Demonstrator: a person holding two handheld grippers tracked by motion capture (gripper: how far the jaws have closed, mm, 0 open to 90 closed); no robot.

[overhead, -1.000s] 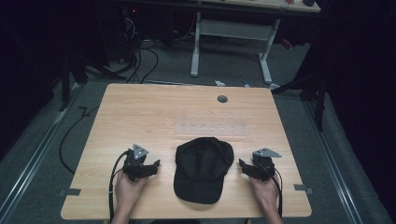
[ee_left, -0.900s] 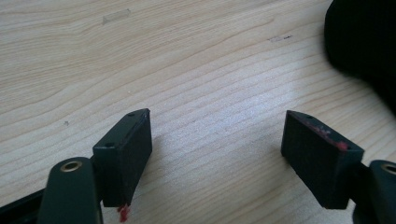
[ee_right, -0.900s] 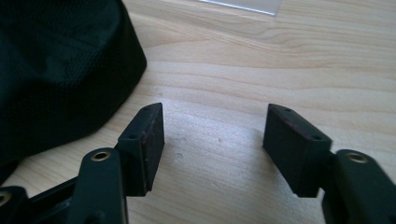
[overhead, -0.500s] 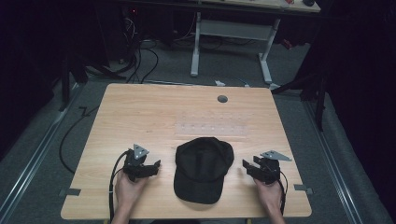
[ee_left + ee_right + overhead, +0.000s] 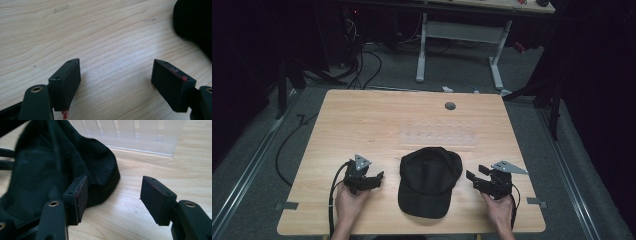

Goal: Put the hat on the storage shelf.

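Cap (image 5: 430,180) lies flat on the surface (image 5: 362,125), near its 6 o'clock edge and about midway across. Black fabric; brim points to 6 o'clock, crown toward 12.

Left claw (image 5: 378,176) sits at 9 o'clock of the cap, close beside it, not touching. Jaws point toward 3 o'clock, at the cap. Released: in the left gripper view its two pads (image 5: 66,81) stand wide apart with bare wood between them, nothing gripped. The cap's dark edge (image 5: 193,23) shows at the upper right corner of that view, clear of both jaws. Left hand (image 5: 351,207) holds the tool from the 6 o'clock side; a cable (image 5: 332,200) loops back off the surface edge.

Right claw (image 5: 473,177) sits at 3 o'clock of the cap, jaws pointing toward 9 o'clock, close to the crown's side. Also released: in the right gripper view the pads (image 5: 81,195) are well apart, wood between them. The left-hand pad in that view lies against or just in front of the cap's fabric (image 5: 57,167); cannot tell whether it touches. The other pad is over bare wood. Right hand (image 5: 500,212) grips the tool from 6 o'clock.

Clear tray (image 5: 437,135) lies just at 12 o'clock of the cap, ribbed, near the middle of the surface; its wall (image 5: 140,137) stands behind the cap in the right gripper view. A small grey disc (image 5: 450,106) sits near the 12 o'clock edge.
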